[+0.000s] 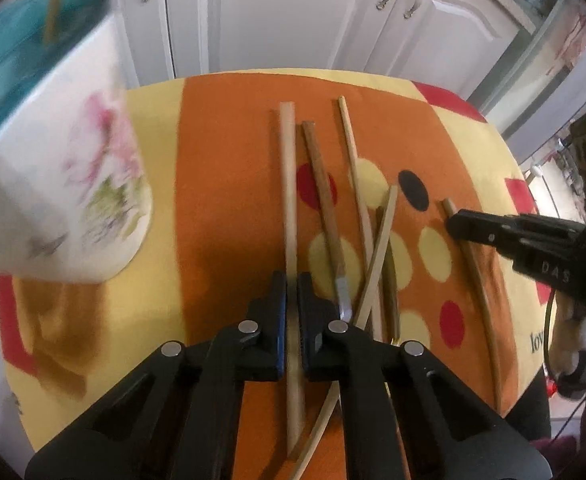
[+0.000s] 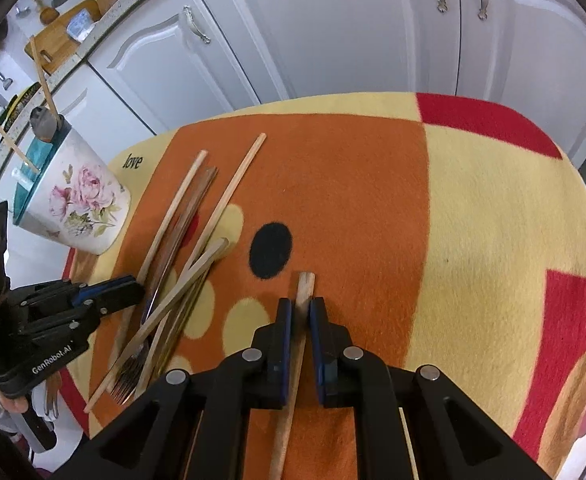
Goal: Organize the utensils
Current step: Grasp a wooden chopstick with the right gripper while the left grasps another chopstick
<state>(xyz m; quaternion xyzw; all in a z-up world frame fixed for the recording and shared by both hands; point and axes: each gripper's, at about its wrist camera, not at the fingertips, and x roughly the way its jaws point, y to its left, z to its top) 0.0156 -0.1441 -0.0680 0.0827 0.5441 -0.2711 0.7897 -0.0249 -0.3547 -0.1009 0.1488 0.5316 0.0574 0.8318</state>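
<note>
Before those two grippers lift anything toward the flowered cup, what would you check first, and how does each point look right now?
1. Left hand-held gripper closed on the long pale wooden chopstick: ok.
2. Right hand-held gripper closed on the short brown wooden chopstick near its tip: ok.
3. Left chopstick free of the crossed pile of sticks: cannot tell; a thin stick crosses it near the bottom edge.
4. Right chopstick lies apart from the pile: ok.
5. White floral cup with teal inside upright on the orange and yellow cloth: ok.
6. Room left in the cup: cannot tell; sticks already stand in it.
</note>
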